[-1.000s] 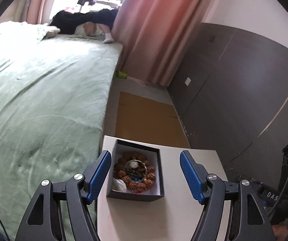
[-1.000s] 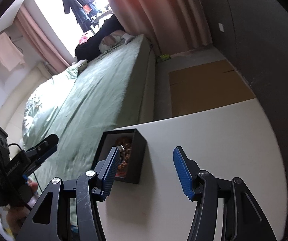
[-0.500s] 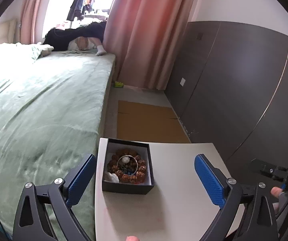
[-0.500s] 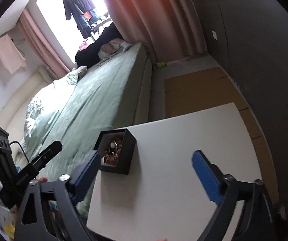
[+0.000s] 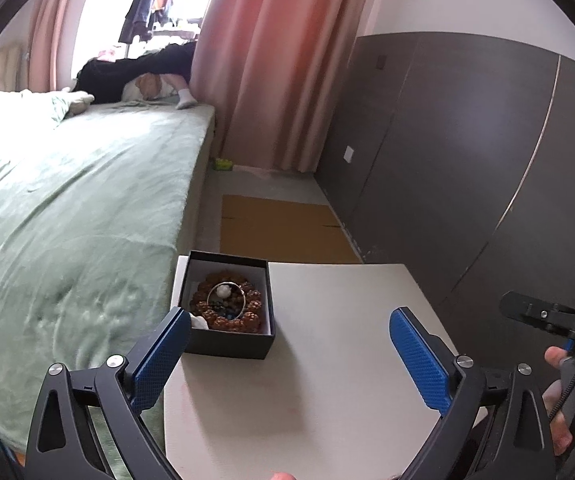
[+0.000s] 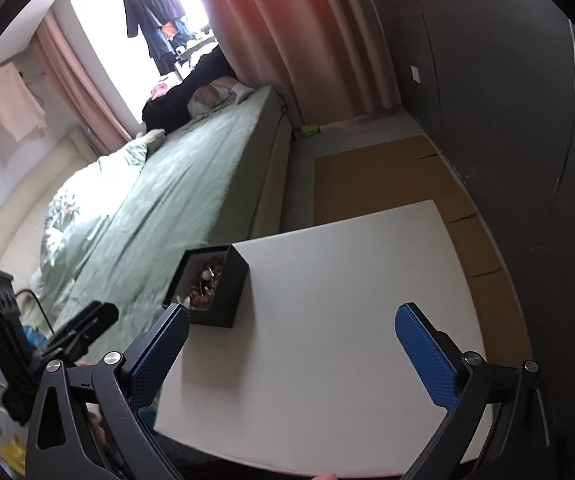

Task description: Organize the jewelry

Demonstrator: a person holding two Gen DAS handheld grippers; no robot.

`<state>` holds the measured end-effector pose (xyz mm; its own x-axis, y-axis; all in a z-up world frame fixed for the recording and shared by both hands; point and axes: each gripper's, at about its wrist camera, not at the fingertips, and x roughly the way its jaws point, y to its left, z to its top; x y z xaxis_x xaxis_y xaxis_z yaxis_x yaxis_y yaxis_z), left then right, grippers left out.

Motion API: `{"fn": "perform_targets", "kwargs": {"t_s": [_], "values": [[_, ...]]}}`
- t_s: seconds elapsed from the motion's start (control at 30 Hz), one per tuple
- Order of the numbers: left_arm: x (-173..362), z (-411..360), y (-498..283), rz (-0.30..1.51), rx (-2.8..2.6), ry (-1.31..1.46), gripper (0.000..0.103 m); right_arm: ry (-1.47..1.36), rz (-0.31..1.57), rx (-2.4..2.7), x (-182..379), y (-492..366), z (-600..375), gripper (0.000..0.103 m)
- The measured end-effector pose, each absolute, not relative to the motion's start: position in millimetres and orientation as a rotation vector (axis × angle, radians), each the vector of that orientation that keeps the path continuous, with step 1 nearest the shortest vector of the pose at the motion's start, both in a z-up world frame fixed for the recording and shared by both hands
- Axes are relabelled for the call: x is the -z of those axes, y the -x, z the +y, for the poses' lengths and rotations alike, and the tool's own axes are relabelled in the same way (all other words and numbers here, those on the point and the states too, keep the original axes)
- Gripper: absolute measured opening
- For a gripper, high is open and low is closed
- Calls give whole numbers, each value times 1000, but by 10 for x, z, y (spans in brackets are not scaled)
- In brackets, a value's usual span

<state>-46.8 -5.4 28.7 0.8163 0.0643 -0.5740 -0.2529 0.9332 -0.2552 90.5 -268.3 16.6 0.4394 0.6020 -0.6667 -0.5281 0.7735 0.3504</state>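
Observation:
A small open black box stands at the far left corner of the white table. In it lie a brown bead bracelet, a thin silver ring and a white bead. My left gripper hovers over the table just short of the box, wide open with nothing between its blue pads. From the right wrist view the box sits ahead and to the left. My right gripper is also wide open and empty above the table.
A bed with a green cover runs along the table's left side. Flat cardboard lies on the floor beyond the table. Dark wall panels close the right side. A hand holds the other gripper's handle at the right.
Both grippers have opened from about half-way to wide. Both have drawn back from the box, which now lies ahead of the fingers instead of between them.

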Motion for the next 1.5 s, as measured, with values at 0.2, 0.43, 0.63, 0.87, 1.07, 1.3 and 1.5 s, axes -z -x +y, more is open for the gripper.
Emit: {"fn": "perform_targets", "kwargs": {"t_s": [0.2,0.43,0.63,0.87,1.07,1.3,1.5], "values": [[-293,-52,455,589,-175,328,99,-90,856,-720,-192,-918,-2685,103],[-314,-62,455,567,-177,315,99,-52,869,-715,-132,-931,-2585,103],[-302,-77,425,570,-178,308,99,-44,872,-728,-114,-919,-2544,103],[-317,-100,413,564,-168,315,99,-48,869,-735,-125,-925,-2557,103],[-317,-127,395,572,-161,312,99,-73,879,-751,-138,-925,-2607,103],[-318,-134,387,571,-164,317,99,-77,874,-757,-156,-897,-2623,103],[-319,-127,402,567,-164,318,99,-71,881,-758,-178,-877,-2597,103]]}}
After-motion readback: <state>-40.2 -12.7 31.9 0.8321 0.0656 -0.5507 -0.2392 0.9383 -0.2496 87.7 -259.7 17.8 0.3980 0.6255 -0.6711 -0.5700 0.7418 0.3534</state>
